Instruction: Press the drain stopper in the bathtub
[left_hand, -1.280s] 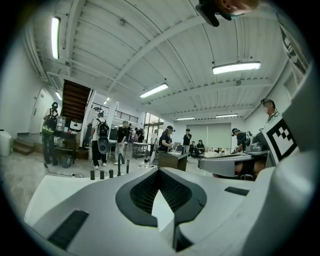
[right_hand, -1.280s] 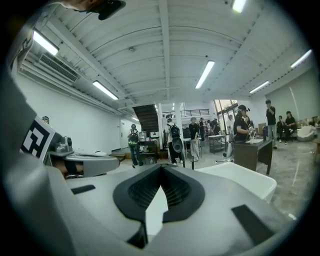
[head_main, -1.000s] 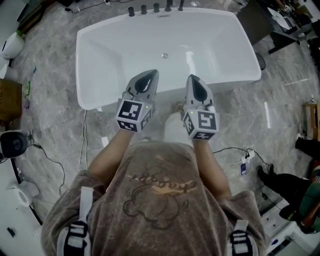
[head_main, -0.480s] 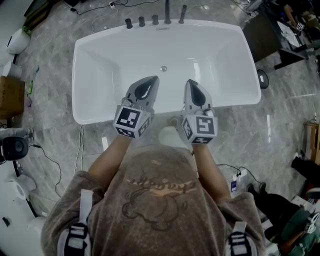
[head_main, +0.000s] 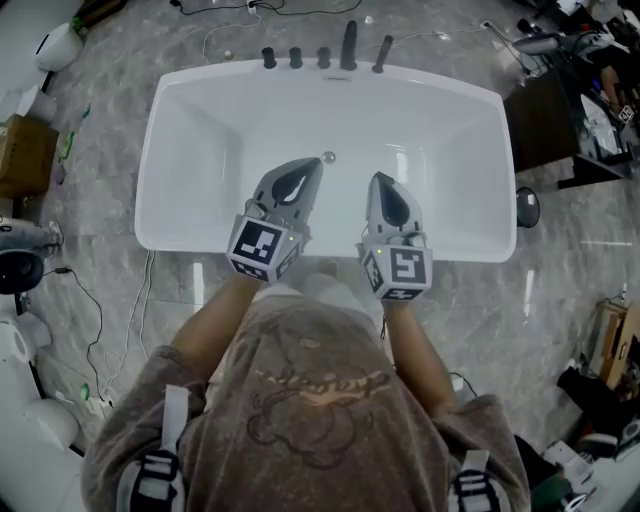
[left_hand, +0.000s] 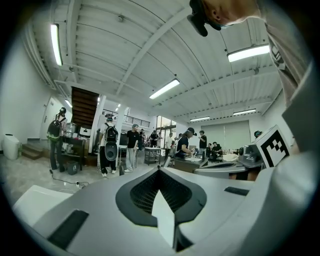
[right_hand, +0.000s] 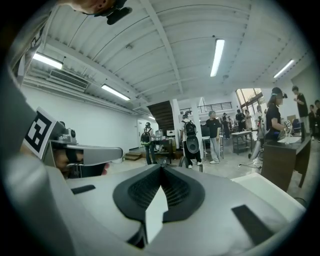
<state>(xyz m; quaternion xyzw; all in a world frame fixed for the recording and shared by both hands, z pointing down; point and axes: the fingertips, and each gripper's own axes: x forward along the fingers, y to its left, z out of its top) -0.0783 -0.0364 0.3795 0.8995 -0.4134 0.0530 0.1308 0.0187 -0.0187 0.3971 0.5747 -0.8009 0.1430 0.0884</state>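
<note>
The white bathtub (head_main: 200, 130) fills the upper middle of the head view. Its small round metal drain stopper (head_main: 328, 157) sits on the tub floor near the far wall. Both grey grippers hang side by side over the tub's near half, tips pointing at the far wall. My left gripper (head_main: 312, 163) is shut and holds nothing; its tip lies just below and left of the stopper. My right gripper (head_main: 376, 178) is likewise shut and empty, a little right of the stopper. Both gripper views look out across the room, with the left gripper (left_hand: 159, 170) and right gripper (right_hand: 161, 167) closed at the tips.
A faucet spout (head_main: 349, 45) and several dark knobs (head_main: 296, 57) stand on the tub's far rim. A cardboard box (head_main: 25, 150) sits on the floor at left, a dark desk (head_main: 545, 130) at right, and cables (head_main: 95, 320) trail by my feet. People (left_hand: 131, 145) stand across the room.
The tub has slid lower and closer in the head view. Both grippers, formerly over the near rim, now reach over the tub's inside, nearer the stopper. They stay shut.
</note>
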